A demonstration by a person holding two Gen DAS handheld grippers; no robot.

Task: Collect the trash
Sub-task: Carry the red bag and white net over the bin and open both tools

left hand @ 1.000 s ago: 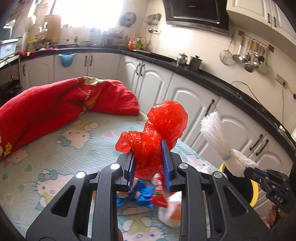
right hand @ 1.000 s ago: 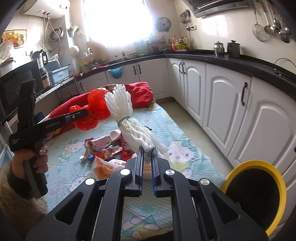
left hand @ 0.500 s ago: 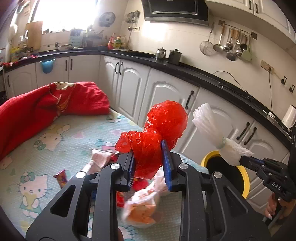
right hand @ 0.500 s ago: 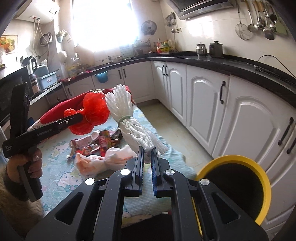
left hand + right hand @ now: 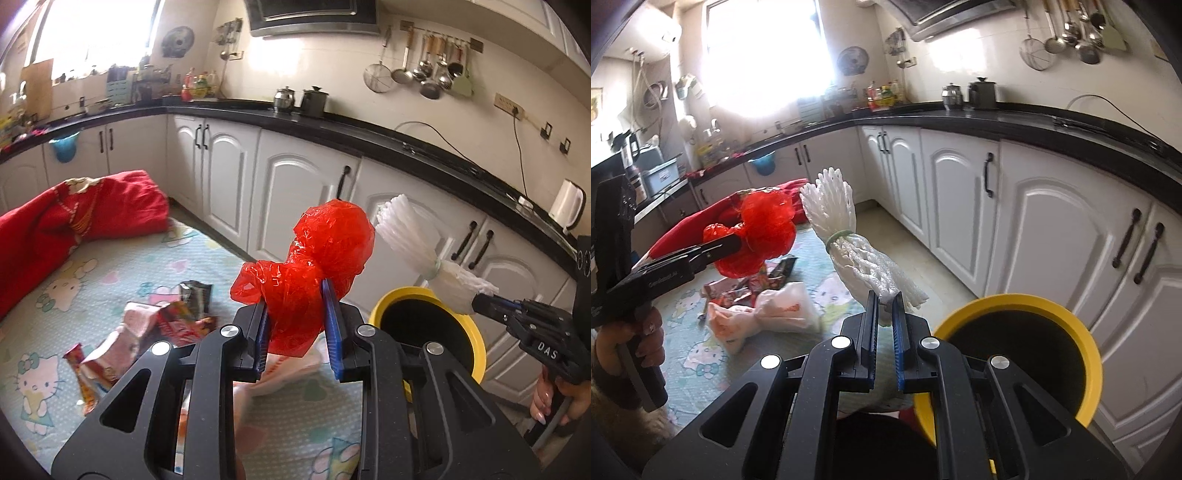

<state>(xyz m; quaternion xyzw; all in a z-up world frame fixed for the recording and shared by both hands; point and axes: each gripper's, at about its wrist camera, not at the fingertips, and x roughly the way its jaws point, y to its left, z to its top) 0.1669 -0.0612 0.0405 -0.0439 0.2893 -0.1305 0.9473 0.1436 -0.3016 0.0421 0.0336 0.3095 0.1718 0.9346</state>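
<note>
Both hand-held grippers carry trash toward the round yellow-rimmed bin [image 5: 1086, 343].
The left hand-held gripper [image 5: 297, 325] clamps a crumpled red plastic bag [image 5: 317, 266], the right hand-held gripper [image 5: 884, 314] a white foam net bundle [image 5: 849, 240]; releasing short of the rim could drop either onto the cartoon-print mat [image 5: 110, 266].

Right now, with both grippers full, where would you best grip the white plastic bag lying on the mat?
Grip the white plastic bag at its pinched, twisted waist, coming from above with fingers across it. It lies flat on the mat, and both ends are puffy and slack.
</note>
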